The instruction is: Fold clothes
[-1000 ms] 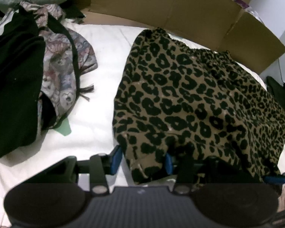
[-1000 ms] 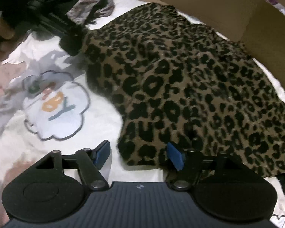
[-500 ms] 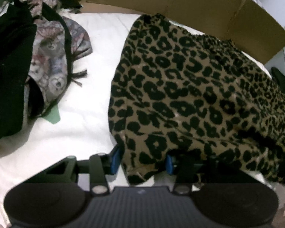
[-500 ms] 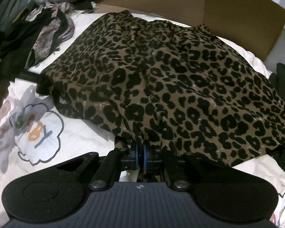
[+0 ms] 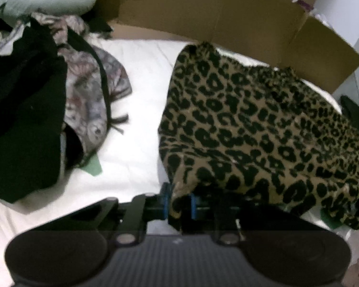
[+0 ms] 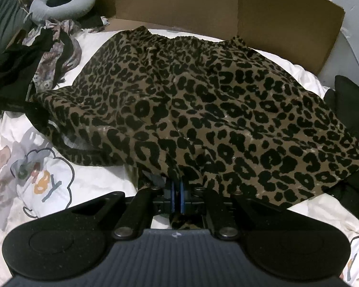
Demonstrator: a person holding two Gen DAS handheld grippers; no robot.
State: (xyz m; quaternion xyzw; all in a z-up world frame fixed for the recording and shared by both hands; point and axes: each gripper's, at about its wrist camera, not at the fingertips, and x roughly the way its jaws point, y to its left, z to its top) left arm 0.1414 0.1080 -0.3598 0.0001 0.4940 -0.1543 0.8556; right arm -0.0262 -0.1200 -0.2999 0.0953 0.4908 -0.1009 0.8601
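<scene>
A leopard-print garment [image 5: 251,124] lies spread on a white bedsheet [image 5: 136,110]. In the left wrist view my left gripper [image 5: 179,203] is at its near left corner, and its jaws are closing with the hem pinched between the blue pads. In the right wrist view the same leopard-print garment [image 6: 203,100] fills the middle. My right gripper [image 6: 177,197] is shut on its near hem, pads almost touching, with a little fabric hanging below them. The near edge is raised off the sheet.
A pile with a black garment [image 5: 24,119] and a patterned grey one [image 5: 88,100] lies left. A grey neck pillow [image 5: 47,0] and a cardboard box [image 5: 227,12] stand behind. Dark clothing [image 6: 351,110] lies right. The sheet has a cartoon print [image 6: 43,179].
The right gripper went from open to shut on the near hem. The left jaws narrowed onto the corner just now. The garment's near edge is lifted and drawn taut.
</scene>
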